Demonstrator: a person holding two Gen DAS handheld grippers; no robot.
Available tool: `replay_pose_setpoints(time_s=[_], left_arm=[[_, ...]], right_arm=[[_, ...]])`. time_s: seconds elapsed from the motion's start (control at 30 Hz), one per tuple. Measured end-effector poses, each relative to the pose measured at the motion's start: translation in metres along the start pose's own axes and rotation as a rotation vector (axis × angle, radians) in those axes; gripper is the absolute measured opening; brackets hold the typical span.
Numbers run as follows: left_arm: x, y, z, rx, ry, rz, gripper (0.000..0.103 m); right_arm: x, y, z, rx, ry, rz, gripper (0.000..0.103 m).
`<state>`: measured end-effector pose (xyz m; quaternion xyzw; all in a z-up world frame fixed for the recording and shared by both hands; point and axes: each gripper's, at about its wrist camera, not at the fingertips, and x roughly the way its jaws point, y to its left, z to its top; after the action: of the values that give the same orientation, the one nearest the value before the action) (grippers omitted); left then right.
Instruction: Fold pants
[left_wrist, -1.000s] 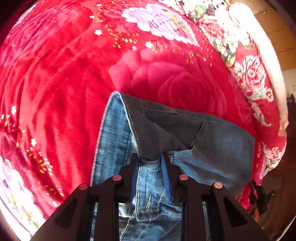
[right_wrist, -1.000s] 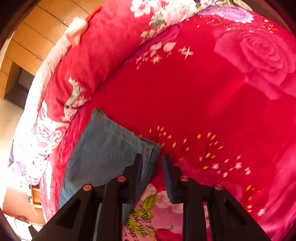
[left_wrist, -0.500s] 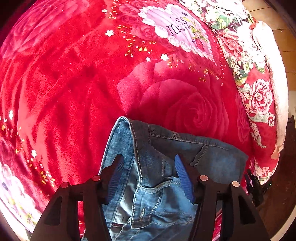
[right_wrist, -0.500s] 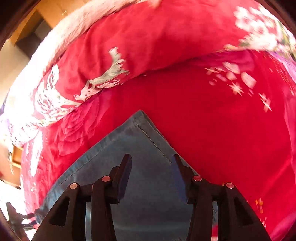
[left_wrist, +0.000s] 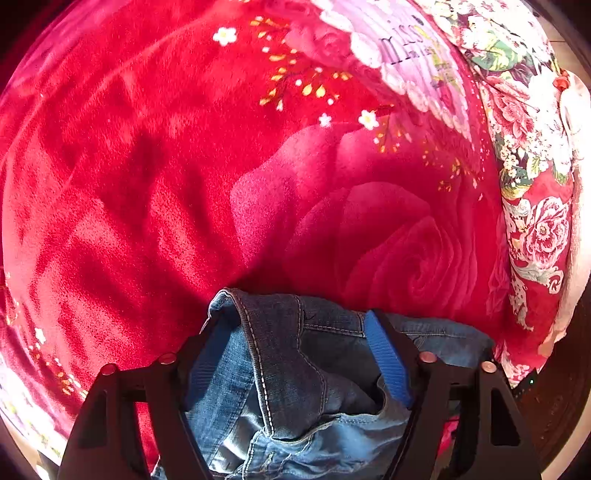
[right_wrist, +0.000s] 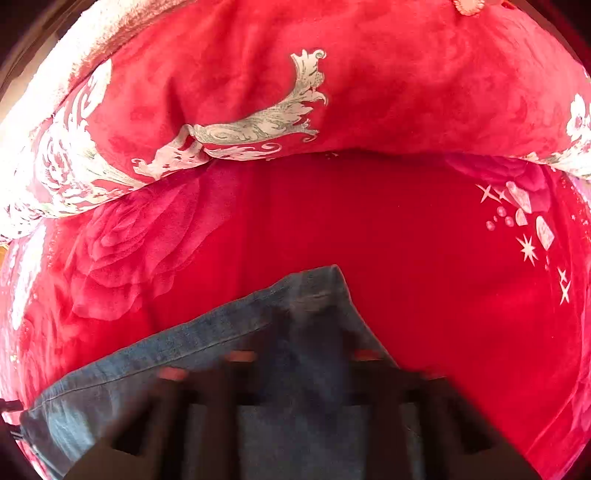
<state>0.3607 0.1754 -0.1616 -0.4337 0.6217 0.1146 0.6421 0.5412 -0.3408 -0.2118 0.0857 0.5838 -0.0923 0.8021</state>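
Both grippers lower over blue denim pants than before, left gripper jaws just narrowing, astride bunched waistband at lower centre, right gripper blurred, just closed on leg hem, red floral plush blanket beneath, rolled edge upper frame.
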Motion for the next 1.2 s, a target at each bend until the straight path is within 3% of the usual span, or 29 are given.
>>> replay_pose_setpoints(time_s=[0.03, 0.07, 0.2, 0.37, 0.57, 0.77, 0.87, 0.97, 1.07, 1.2], left_arm=[[-0.003, -0.006, -0.002, 0.047, -0.015, -0.003, 0.011], [-0.005, -0.012, -0.004, 0.088, -0.019, 0.003, 0.004], [-0.03, -0.026, -0.027, 0.225, -0.135, 0.056, 0.006], [-0.076, -0.043, -0.085, 0.404, -0.303, 0.077, 0.006], [-0.134, -0.019, -0.156, 0.525, -0.4, 0.017, 0.006], [-0.156, 0.048, -0.213, 0.514, -0.338, -0.065, 0.006], [-0.137, 0.083, -0.236, 0.499, -0.25, -0.059, 0.006], [-0.099, 0.114, -0.244, 0.467, -0.133, -0.002, 0.006], [-0.076, 0.14, -0.24, 0.383, -0.027, -0.013, 0.007], [-0.091, 0.16, -0.232, 0.339, -0.006, -0.077, 0.012]], right_arm=[[-0.007, -0.001, -0.002, 0.003, -0.019, 0.003, 0.006], [-0.017, -0.001, -0.005, -0.004, -0.048, 0.003, 0.006], [-0.062, -0.01, -0.025, 0.021, -0.126, 0.036, 0.006], [-0.129, -0.025, -0.06, 0.052, -0.178, 0.024, 0.006], [-0.222, -0.059, -0.138, 0.144, -0.246, 0.058, 0.006], [-0.277, -0.106, -0.26, 0.257, -0.256, 0.12, 0.006], [-0.28, -0.129, -0.329, 0.311, -0.225, 0.105, 0.006], [-0.262, -0.152, -0.392, 0.393, -0.154, 0.078, 0.006], [-0.247, -0.161, -0.427, 0.447, -0.105, 0.035, 0.008], [-0.259, -0.162, -0.452, 0.485, -0.121, 0.069, 0.011]])
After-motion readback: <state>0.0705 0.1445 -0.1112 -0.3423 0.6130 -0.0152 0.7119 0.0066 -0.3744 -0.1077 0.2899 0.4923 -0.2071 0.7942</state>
